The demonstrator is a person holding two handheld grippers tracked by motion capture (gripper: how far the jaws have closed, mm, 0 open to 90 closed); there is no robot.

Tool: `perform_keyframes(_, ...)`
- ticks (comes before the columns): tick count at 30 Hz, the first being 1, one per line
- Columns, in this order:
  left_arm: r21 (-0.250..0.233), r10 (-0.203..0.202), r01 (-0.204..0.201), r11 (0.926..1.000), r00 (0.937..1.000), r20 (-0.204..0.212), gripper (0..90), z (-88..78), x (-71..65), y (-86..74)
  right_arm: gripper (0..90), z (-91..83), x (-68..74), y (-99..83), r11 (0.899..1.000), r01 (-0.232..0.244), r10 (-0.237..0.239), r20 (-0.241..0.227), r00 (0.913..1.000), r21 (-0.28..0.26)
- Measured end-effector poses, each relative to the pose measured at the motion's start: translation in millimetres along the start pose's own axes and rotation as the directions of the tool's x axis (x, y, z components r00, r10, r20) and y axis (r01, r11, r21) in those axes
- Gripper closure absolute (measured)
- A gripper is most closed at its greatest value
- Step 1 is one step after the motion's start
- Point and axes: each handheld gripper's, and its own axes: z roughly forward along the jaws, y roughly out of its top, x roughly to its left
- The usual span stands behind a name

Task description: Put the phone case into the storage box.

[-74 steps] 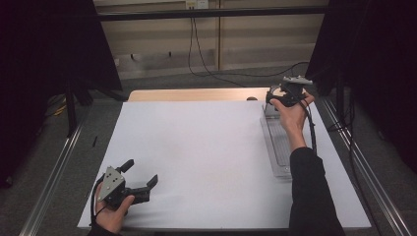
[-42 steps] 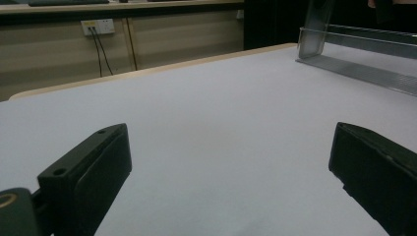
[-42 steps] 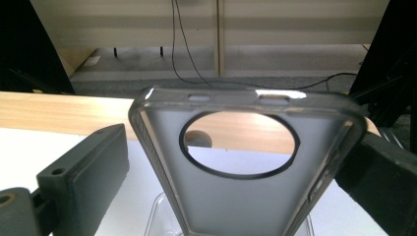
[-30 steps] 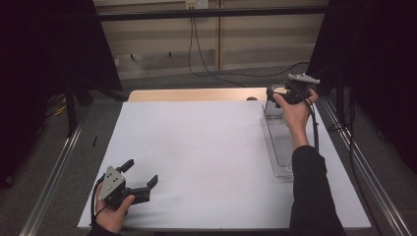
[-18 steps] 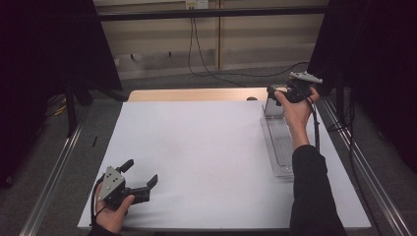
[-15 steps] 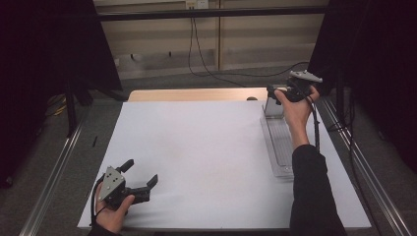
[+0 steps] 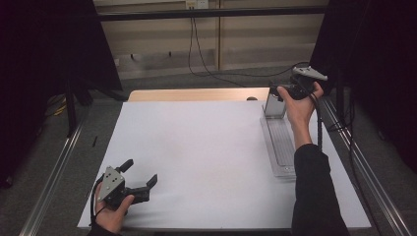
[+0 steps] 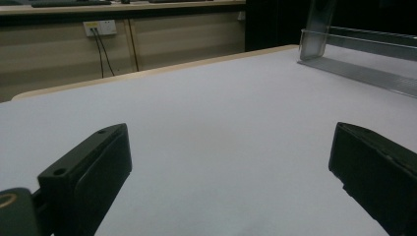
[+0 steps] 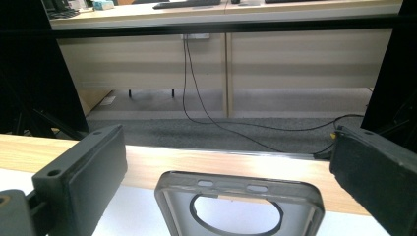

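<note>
The right tongs [image 9: 231, 162] hang released just above the phone case [image 9: 239, 206], propped upright at the far end of the clear tray [image 7: 280, 145], ready to grip its rim, while the left tongs [image 7: 140, 184] rest released on the worktop [image 7: 196, 147].

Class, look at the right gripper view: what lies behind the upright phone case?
Behind the phone case you see the table's wooden edge, then grey carpet with a black cable and beige panelling. The case covers part of that edge.
</note>
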Motion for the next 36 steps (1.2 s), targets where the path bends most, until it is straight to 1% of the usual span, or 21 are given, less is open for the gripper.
perform_keyframes(5, -0.001, 0.0, 0.0, 1.0, 1.0, -0.001, 2.5, 0.1, 0.0, 0.1, 0.0, -5.2, -1.7, 2.1, 1.0, -0.005, 0.005, -0.009, 1.0, -0.01)
perform_keyframes(7, -0.002, -0.005, 0.005, 1.0, 1.0, -0.006, 2.5, -0.1, 0.2, 0.2, 0.0, -7.6, -3.0, 3.3, 1.0, -0.009, 0.009, -0.002, 1.0, -0.017)
perform_keyframes(9, -0.001, -0.003, 0.003, 1.0, 1.0, -0.007, 2.5, 0.1, 0.8, 0.4, 0.0, -10.4, -4.8, 3.9, 1.0, -0.015, 0.015, -0.012, 0.9998, -0.018)
perform_keyframes(12, -0.004, -0.007, 0.007, 1.0, 0.9999, -0.013, 2.5, 0.1, 1.2, 0.8, 0.0, -14.3, -6.9, 3.0, 1.0, -0.009, 0.009, -0.006, 0.9999, -0.02)
perform_keyframes(14, -0.008, -0.008, 0.008, 0.9999, 0.9998, -0.019, 2.4, -0.2, 1.5, 1.2, 0.0, -16.6, -8.4, 2.3, 1.0, -0.014, 0.014, -0.001, 0.9999, -0.019)
perform_keyframes(16, -0.011, -0.012, 0.012, 0.9999, 0.9997, -0.023, 2.4, 0.1, 1.2, 1.8, 0.0, -19.6, -10.3, 1.0, 1.0, -0.022, 0.022, -0.007, 0.9997, -0.019)
perform_keyframes(17, -0.011, -0.015, 0.015, 0.9998, 0.9997, -0.022, 2.4, 0.4, 0.8, 1.7, 0.0, -20.5, -11.0, 0.5, 1.0, -0.018, 0.017, -0.008, 0.9998, -0.012)
perform_keyframes(20, -0.014, -0.013, 0.013, 0.9998, 0.9996, -0.026, 1.9, 1.0, 1.3, 1.3, 0.0, -24.5, -12.9, -0.5, 1.0, -0.012, 0.012, -0.012, 0.9999, -0.021)
perform_keyframes(21, -0.016, -0.018, 0.017, 0.9997, 0.9995, -0.027, 1.9, 1.3, 1.5, 1.3, 0.0, -25.8, -13.3, -1.2, 1.0, -0.004, 0.004, -0.013, 0.9999, -0.022)
perform_keyframes(22, -0.016, -0.014, 0.013, 0.9998, 0.9994, -0.032, 1.9, 1.2, 2.1, 1.4, 0.0, -27.3, -14.1, -2.4, 1.0, 0.002, -0.003, -0.021, 0.9998, -0.028)
perform_keyframes(23, -0.014, -0.014, 0.014, 0.9998, 0.9994, -0.033, 1.9, 1.2, 2.7, 1.3, 0.0, -29.0, -15.0, -3.8, 0.999, -0.001, 0.0, -0.028, 0.9996, -0.033)
perform_keyframes(24, -0.015, -0.021, 0.021, 0.9997, 0.9993, -0.03, 1.9, 1.5, 2.9, 1.2, 0.0, -30.7, -16.8, -5.4, 0.999, -0.001, 0.0, -0.029, 0.9996, -0.038)
perform_keyframes(25, -0.013, -0.02, 0.02, 0.9997, 0.9993, -0.033, 1.9, 1.6, 3.2, 1.3, 0.0, -32.4, -18.6, -7.3, 0.999, -0.009, 0.007, -0.035, 0.9994, -0.04)
perform_keyframes(29, -0.017, -0.019, 0.019, 0.9997, 0.9994, -0.03, 2.0, 1.6, 3.0, 1.5, 0.0, -37.4, -22.9, -13.6, 0.999, 0.0, -0.002, -0.047, 0.9989, -0.045)
perform_keyframes(32, -0.019, -0.019, 0.019, 0.9996, 0.9993, -0.031, 2.0, 1.0, 3.0, 1.4, 0.0, -40.7, -22.4, -17.8, 0.999, -0.001, -0.003, -0.068, 0.9977, -0.052)
perform_keyframes(34, -0.025, -0.025, 0.024, 0.9994, 0.9992, -0.031, 2.0, 0.8, 3.0, 1.4, 0.0, -42.3, -20.5, -20.1, 0.998, 0.016, -0.02, -0.079, 0.9966, -0.053)
perform_keyframes(36, -0.022, -0.02, 0.019, 0.9996, 0.9994, -0.029, 2.0, -0.2, 3.6, 1.2, 0.0, -44.0, -18.6, -21.5, 0.998, 0.024, -0.029, -0.091, 0.9954, -0.055)
